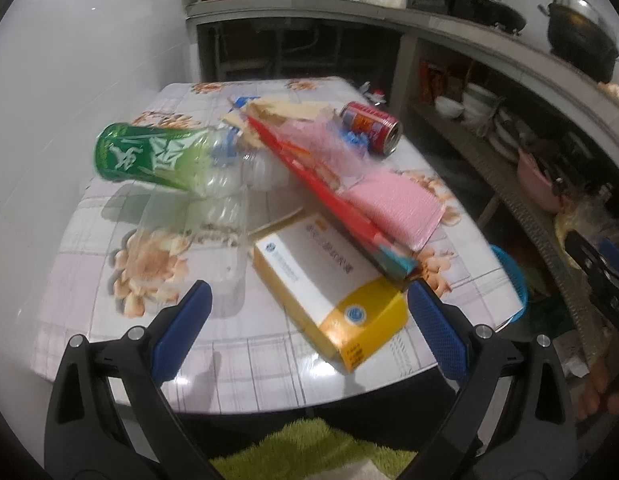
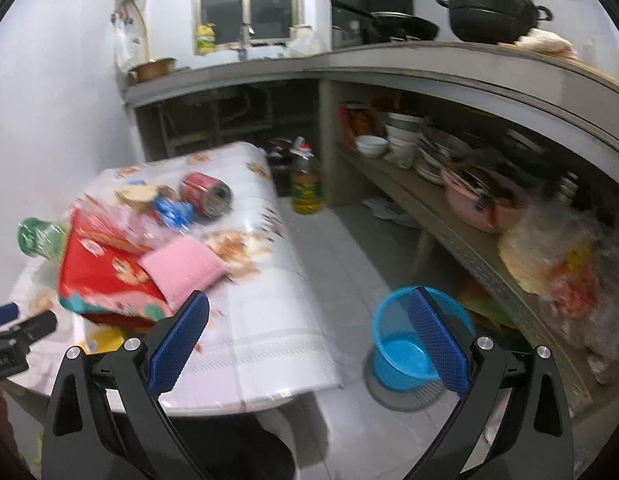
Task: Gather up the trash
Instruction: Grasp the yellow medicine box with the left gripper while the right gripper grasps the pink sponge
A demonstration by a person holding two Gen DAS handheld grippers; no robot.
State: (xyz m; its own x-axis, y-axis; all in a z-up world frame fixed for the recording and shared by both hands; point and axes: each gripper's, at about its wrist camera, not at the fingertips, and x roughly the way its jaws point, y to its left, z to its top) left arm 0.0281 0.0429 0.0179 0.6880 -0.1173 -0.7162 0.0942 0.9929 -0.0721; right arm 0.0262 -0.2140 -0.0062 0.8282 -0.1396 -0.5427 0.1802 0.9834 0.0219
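On the floral table (image 1: 89, 320) lies the trash: a green-labelled bottle (image 1: 157, 160), red can (image 1: 371, 126), red pack (image 1: 333, 204), pink pad (image 1: 393, 208) and yellow-and-white box (image 1: 329, 292). Left gripper (image 1: 309, 328), jaws spread, empty, hovers at the box. Right gripper (image 2: 309, 336), jaws spread, empty, hangs between table edge and blue basket (image 2: 389, 356) on the floor.

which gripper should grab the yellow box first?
Left. The left gripper is open right over the yellow box; the right gripper is open too but faces the blue bin.
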